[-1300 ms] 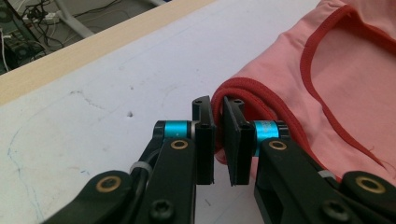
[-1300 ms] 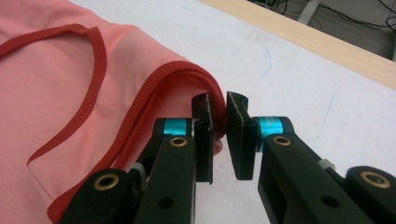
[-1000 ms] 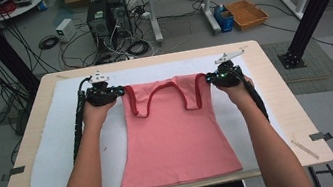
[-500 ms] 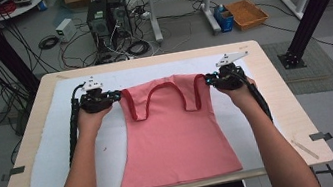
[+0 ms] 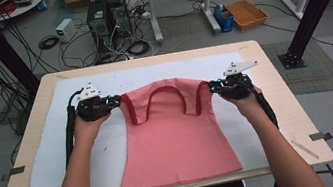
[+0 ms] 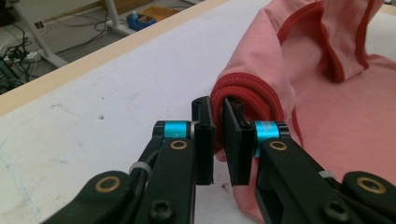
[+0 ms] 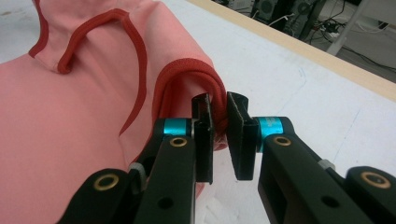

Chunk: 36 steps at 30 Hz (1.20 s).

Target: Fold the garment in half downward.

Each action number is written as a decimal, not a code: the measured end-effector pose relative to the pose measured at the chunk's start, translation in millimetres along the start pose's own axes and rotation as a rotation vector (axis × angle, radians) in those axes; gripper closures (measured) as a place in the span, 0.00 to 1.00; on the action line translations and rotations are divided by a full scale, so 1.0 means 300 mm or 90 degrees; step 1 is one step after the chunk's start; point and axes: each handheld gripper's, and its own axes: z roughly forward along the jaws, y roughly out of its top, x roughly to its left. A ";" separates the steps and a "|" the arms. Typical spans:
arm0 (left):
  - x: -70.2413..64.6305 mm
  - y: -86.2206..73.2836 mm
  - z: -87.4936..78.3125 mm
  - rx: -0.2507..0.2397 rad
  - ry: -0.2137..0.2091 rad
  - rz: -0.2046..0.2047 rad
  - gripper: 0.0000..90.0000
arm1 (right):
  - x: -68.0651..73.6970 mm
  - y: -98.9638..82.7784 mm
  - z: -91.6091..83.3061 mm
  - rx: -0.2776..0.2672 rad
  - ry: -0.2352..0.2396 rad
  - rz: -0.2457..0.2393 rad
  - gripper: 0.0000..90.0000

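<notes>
Jaws on both sides clamped on fabric: left gripper (image 5: 116,101) pinches the red-trimmed shoulder strap of the pink tank top (image 5: 176,137), folded strap edge bunched between the black pads in the left gripper view (image 6: 218,135); right gripper (image 5: 213,86) pinches the opposite strap the same way (image 7: 219,128). Near edge of the desk (image 5: 272,71): top's hem lies flat on the white sheet (image 5: 63,155) covering the desk, close to the person's side, between both forearms. Mid-desk: body of the top flat, straps end lifted slightly and stretched between the two grippers, neckline forming a U between them. Hands sit level with each other, one either side of the garment. Beyond the desk: computer towers (image 5: 107,17) and tangled cables on the floor, a brown tray (image 5: 247,13) by a second desk's legs, black frame posts left and right.
</notes>
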 end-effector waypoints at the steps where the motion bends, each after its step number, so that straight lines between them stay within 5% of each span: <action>1: -0.011 -0.003 -0.007 -0.003 -0.003 0.006 0.92 | 0.002 -0.005 -0.003 0.000 0.001 -0.001 0.91; 20: -0.136 -0.066 -0.094 -0.040 -0.036 0.035 0.91 | 0.054 -0.083 -0.108 -0.043 0.033 -0.018 0.91; 36: -0.247 -0.190 -0.175 -0.046 -0.087 0.021 0.91 | 0.157 -0.214 -0.194 -0.065 0.074 -0.059 0.90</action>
